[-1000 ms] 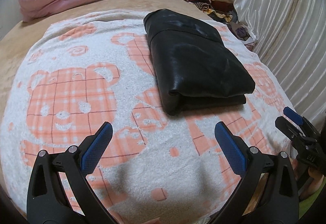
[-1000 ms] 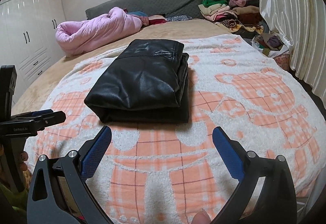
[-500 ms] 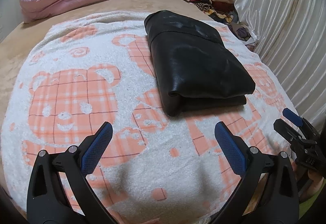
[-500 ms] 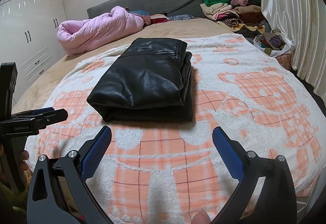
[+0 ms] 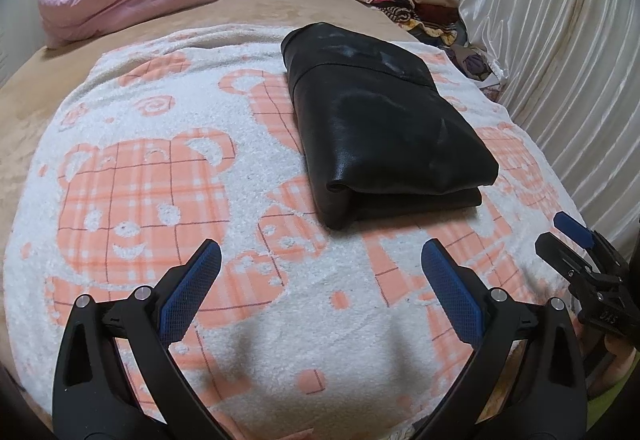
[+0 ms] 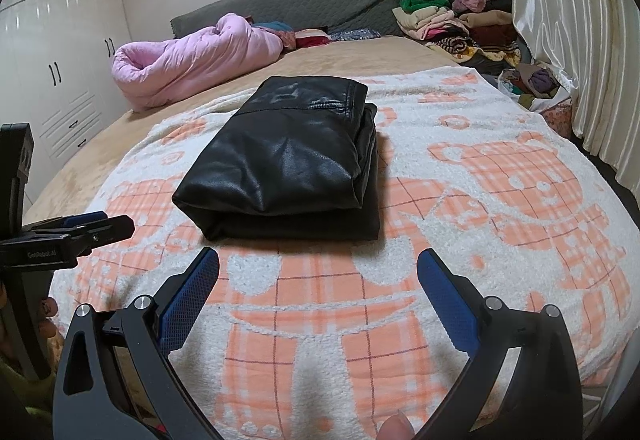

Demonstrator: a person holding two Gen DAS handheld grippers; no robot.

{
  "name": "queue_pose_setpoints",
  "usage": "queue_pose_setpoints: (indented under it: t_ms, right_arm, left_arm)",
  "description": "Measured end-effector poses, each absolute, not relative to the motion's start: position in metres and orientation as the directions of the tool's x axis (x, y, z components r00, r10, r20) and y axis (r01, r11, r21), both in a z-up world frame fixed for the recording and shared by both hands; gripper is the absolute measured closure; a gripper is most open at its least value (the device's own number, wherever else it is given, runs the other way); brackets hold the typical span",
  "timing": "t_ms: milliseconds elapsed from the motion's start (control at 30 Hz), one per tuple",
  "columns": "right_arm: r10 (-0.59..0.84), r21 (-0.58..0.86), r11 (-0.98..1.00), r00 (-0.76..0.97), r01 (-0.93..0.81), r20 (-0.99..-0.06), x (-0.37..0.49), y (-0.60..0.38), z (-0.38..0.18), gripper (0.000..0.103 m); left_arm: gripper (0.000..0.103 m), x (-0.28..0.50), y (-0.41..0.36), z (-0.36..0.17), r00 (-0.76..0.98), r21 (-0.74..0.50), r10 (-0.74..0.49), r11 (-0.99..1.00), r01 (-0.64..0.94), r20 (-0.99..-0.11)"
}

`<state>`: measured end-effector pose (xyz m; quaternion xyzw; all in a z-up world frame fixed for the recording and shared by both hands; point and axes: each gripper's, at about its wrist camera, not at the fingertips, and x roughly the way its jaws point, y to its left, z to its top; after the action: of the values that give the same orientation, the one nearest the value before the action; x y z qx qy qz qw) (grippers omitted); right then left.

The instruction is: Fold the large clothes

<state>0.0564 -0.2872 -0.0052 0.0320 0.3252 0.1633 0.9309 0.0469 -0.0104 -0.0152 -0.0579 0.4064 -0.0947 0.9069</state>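
On the left tool (image 6: 80, 228), the label reads "GenRobot.AI".

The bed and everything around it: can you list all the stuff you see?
jacket: one, black, folded, on the blanket
blanket: one, white with orange bears, spread over the bed
bed: one, tan cover, under the blanket
quilt: one, pink, bundled at the bed's far left
headboard: one, grey, far end
clothes pile: many, mixed colours, far right corner
curtain: one, white, right side
wardrobe: one, white, left wall
left tool: one, black with blue pads, open, empty
right tool: one, black with blue pads, open, empty
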Motion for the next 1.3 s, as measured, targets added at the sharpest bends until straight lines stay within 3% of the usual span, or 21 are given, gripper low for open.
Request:
queue_pose_setpoints:
  t_ms: [1300]
  right_arm:
    - [0.328,0.168,0.944,0.731,-0.285,-0.598,0.0565,-0.2862,-0.0045,0.004]
  left_arm:
    - [0.009,0.0472,-0.0101,-0.0139,0.653,-0.181,-0.218,0.975,0.125,-0.725]
